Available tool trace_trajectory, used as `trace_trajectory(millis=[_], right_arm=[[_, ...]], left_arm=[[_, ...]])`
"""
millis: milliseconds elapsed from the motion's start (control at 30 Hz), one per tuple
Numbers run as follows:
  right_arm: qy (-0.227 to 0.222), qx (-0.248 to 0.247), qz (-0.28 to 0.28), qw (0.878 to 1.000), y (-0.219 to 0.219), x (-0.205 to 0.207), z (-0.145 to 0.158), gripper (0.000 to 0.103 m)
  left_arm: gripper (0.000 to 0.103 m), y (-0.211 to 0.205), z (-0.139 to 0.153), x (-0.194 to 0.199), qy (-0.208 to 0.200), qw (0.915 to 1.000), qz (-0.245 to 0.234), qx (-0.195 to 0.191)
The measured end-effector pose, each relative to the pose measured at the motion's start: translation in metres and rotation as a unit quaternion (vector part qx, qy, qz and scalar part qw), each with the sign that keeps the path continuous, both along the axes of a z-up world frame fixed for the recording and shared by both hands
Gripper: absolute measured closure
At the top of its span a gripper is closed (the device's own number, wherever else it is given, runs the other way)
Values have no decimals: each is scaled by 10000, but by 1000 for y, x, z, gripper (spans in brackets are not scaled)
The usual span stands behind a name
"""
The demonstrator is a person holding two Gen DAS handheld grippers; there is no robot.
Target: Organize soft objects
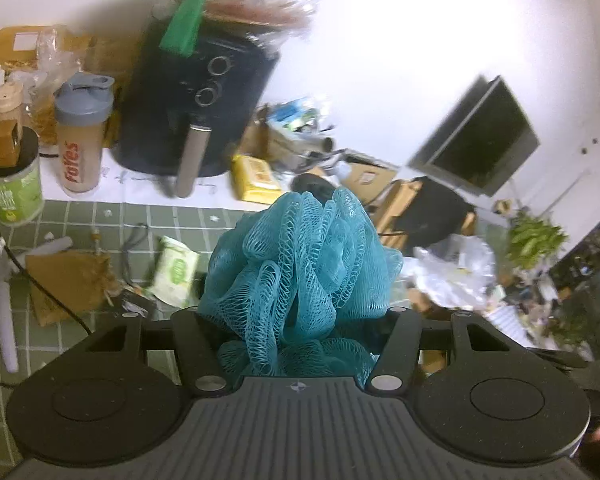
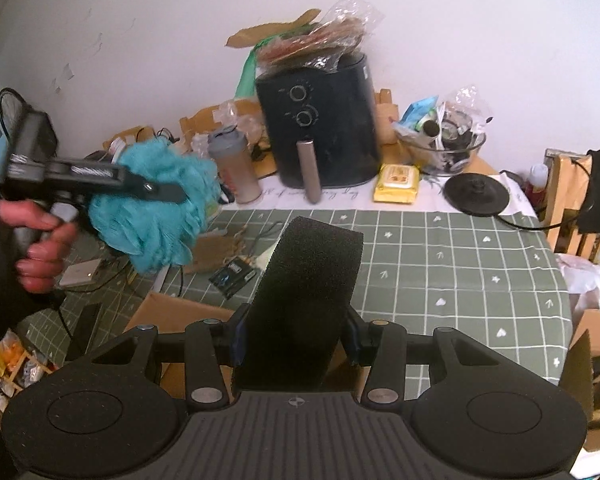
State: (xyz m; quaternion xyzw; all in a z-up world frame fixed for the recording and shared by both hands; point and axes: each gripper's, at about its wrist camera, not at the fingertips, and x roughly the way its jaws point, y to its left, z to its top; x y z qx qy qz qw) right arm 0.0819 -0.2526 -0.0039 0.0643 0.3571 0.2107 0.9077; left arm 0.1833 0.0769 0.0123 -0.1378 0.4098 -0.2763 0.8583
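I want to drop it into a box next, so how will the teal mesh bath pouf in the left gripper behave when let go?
The teal mesh bath pouf bulges in loose ruffles around the left gripper, so it probably squashes easily and springs back. Its open netting suggests it is very light. The mesh may snag on a finger rather than drop cleanly.

I count two soft things: one teal mesh bath sponge [image 1: 300,276] and one black foam block [image 2: 300,304]. There are two tongs, the left tongs [image 2: 156,191] and the right tongs [image 2: 296,344]. On the counter [image 2: 440,264] stand one black air fryer [image 2: 320,128], one shaker bottle [image 2: 236,168], one yellow packet of wipes [image 2: 396,183] and one glass bowl [image 2: 448,152].
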Motion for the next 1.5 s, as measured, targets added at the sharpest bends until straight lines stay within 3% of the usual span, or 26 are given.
trace_trajectory(millis=[200,433,600,800,1133,1500], right_arm=[[94,-128,0,9999,14,-10,-7,54],[171,-489,-8,9987,30,-24,-16,54],[205,-619,-48,9979,36,-28,-20,54],[230,-730,-209,9969,36,-32,-26,54],[-120,-948,-361,9948,41,-37,-17,54],[-302,-880,-93,9956,62,-39,-10,53]], left_arm=[[44,-8,3,-37,34,9997,-248,-27],[34,-18,-24,-61,309,9988,-331,186],[15,-27,-38,-72,337,9977,-330,494],[14,-23,-24,-92,-43,9986,-347,406],[14,-8,-38,-119,145,9970,47,762],[14,21,-48,-136,404,9949,541,756]])
